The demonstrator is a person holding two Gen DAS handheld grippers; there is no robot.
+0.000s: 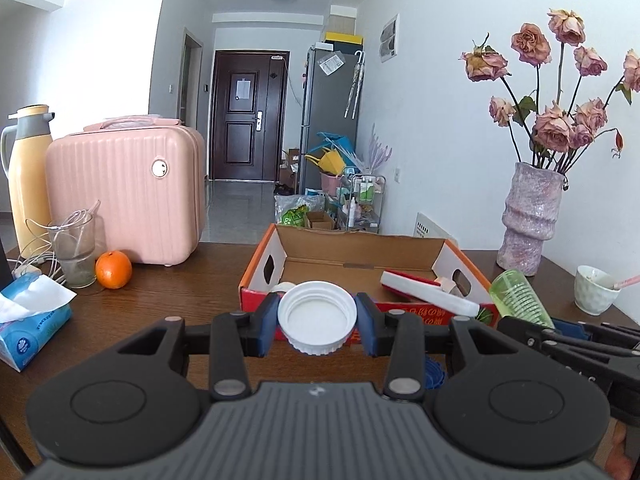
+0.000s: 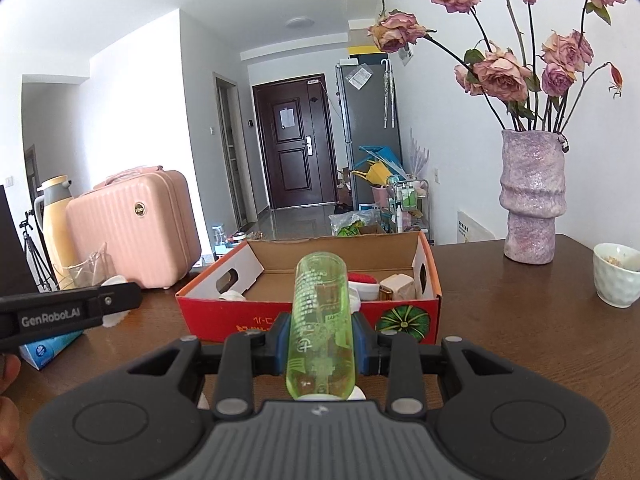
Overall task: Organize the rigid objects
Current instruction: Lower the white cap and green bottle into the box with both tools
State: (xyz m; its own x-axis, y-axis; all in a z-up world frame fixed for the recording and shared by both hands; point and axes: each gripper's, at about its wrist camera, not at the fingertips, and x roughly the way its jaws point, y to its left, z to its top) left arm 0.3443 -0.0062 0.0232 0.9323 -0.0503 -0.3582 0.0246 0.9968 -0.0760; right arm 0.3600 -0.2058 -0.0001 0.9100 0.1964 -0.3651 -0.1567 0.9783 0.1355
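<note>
My left gripper is shut on a white ribbed screw cap, open side toward the camera, held just in front of the red cardboard box. My right gripper is shut on a green translucent bottle that points forward toward the same box. The bottle also shows at the right of the left wrist view. The box holds a red-and-white flat item, a white roll and a small beige block.
On the brown table stand a pink hard case, a yellow thermos, a glass with cables, an orange, a tissue pack, a purple vase of dried roses and a white cup.
</note>
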